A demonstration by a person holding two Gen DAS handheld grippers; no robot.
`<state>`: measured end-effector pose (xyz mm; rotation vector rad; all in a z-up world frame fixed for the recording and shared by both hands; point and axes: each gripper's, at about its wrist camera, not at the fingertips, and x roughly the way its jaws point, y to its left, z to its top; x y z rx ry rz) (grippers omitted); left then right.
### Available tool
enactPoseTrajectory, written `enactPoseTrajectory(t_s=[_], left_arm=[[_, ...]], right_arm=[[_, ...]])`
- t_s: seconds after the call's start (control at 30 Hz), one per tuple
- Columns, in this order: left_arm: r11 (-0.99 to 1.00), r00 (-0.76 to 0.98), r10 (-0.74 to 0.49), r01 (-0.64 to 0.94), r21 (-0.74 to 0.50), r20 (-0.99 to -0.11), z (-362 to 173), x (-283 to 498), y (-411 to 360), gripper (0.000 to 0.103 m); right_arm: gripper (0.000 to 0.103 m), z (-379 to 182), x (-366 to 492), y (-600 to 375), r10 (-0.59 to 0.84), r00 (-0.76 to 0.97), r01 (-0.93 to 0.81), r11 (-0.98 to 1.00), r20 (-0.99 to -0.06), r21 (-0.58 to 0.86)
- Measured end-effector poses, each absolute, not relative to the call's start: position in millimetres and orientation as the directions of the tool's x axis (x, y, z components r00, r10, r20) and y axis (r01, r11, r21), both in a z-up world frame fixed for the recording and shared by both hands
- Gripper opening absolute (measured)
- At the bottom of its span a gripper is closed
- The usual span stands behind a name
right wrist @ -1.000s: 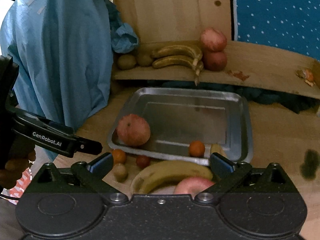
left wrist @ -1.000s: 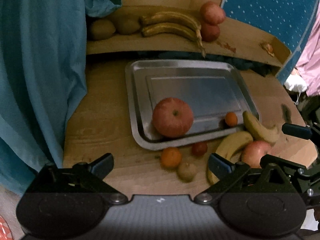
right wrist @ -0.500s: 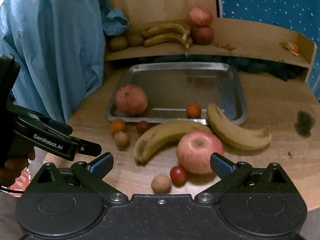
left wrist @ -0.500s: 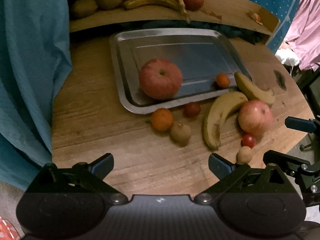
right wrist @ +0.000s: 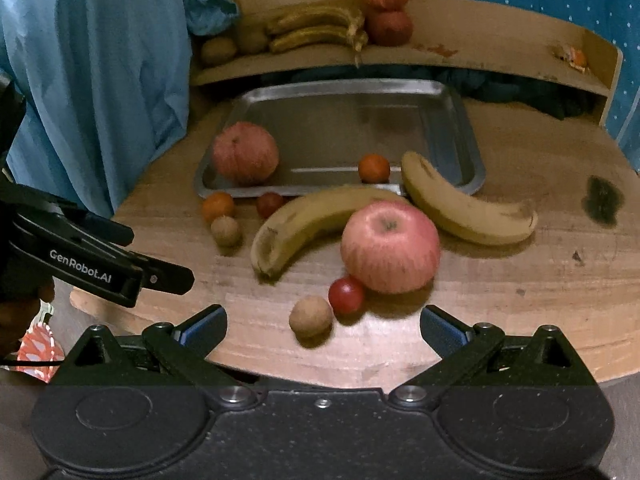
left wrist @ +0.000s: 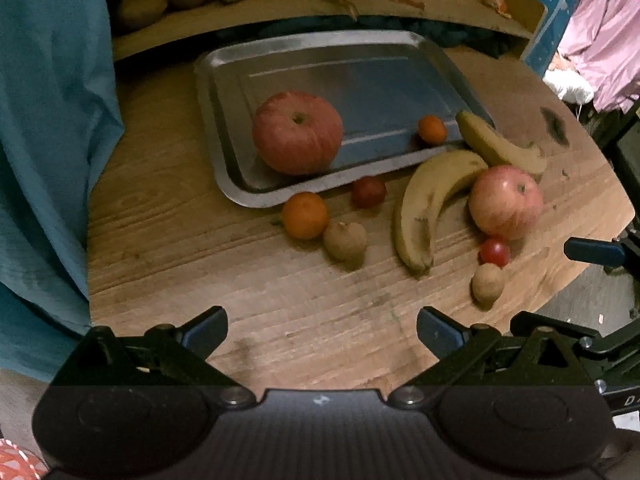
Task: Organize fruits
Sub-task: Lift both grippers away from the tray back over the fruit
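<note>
Both claws spread wide and empty: left claw (left wrist: 322, 330) low over the near edge of the round wooden bench (left wrist: 168, 240), right claw (right wrist: 324, 330) likewise at the near rim.

Landmark: shiny steel tray (right wrist: 340, 120), rectangular with rounded corners, at the back of the bench. Inside it, at the near left, a large ribbed red apple (right wrist: 245, 152); at the near right, a small orange (right wrist: 374, 167). Just in front of the tray's near lip, a second small orange (right wrist: 217, 206), a dark red round fruit (right wrist: 270, 204), and a rough brown kiwi-like fruit (right wrist: 226, 231). Curved across the front, a spotted yellow banana (right wrist: 304, 224); a second banana (right wrist: 464, 208) with one end over the tray's near right corner. Pressed against the first banana, a smooth striped pink apple (right wrist: 390, 246), with a glossy cherry tomato (right wrist: 346, 295) touching it and a matte tan ball-shaped fruit (right wrist: 311, 316) beside that.

Behind the tray, a cardboard shelf (right wrist: 480, 40) with bananas, apples and brown fruits. Left of the tray, hanging blue cloth (right wrist: 100, 80).
</note>
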<state>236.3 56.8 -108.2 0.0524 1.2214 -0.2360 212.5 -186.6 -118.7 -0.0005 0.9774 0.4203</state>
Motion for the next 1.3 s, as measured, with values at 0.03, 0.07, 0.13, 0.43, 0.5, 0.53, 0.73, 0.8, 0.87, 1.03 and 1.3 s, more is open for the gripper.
enactPoseTrajectory(t_s=[0.03,0.07,0.13,0.43,0.5,0.53,0.73,0.8,0.87,1.03,1.3], left_arm=[[0.974,0.316,-0.148,0.211,-0.083,-0.937,-109.7,235.9,55.6,0.103],[0.974,0.310,-0.144,0.213,-0.078,-0.940,-111.0,235.7,54.7,0.103],[0.974,0.300,-0.132,0.218,-0.067,-0.945,-113.6,236.0,52.9,0.103],[0.974,0.271,-0.099,0.223,-0.038,-0.958,-120.6,239.1,49.7,0.103],[0.974,0.268,-0.095,0.223,-0.034,-0.959,-121.5,239.5,49.7,0.103],[0.974,0.268,-0.093,0.223,-0.032,-0.959,-121.7,240.0,49.4,0.103],[0.976,0.273,-0.085,0.215,-0.025,-0.958,-123.2,244.3,49.1,0.103],[0.976,0.275,-0.083,0.214,-0.023,-0.958,-122.8,246.1,49.3,0.103],[0.977,0.276,-0.081,0.213,-0.021,-0.958,-122.8,247.9,49.0,0.103],[0.976,0.278,-0.080,0.216,-0.019,-0.957,-123.1,249.7,49.0,0.103],[0.975,0.283,-0.074,0.220,-0.010,-0.956,-123.6,255.8,51.7,0.103]], right_arm=[[0.102,-119.9,212.7,-186.0,0.346,0.481,-0.346,0.919,-0.805,0.188],[0.102,-121.3,212.6,-185.6,0.347,0.476,-0.347,0.918,-0.808,0.190],[0.102,-123.5,212.7,-185.0,0.349,0.468,-0.347,0.917,-0.812,0.194],[0.102,-130.4,215.3,-186.1,0.346,0.442,-0.337,0.919,-0.828,0.204],[0.102,-131.4,216.6,-185.7,0.347,0.438,-0.337,0.919,-0.829,0.206],[0.102,-132.0,217.3,-185.5,0.349,0.435,-0.339,0.918,-0.830,0.208],[0.102,-134.3,221.5,-182.6,0.357,0.420,-0.347,0.913,-0.834,0.215],[0.102,-134.7,222.6,-182.3,0.360,0.417,-0.350,0.911,-0.834,0.218],[0.102,-135.0,222.6,-182.7,0.363,0.414,-0.354,0.909,-0.834,0.220],[0.102,-136.7,223.4,-181.2,0.368,0.407,-0.349,0.908,-0.836,0.230],[0.096,-138.9,225.1,-177.1,0.378,0.402,-0.347,0.906,-0.834,0.243]])
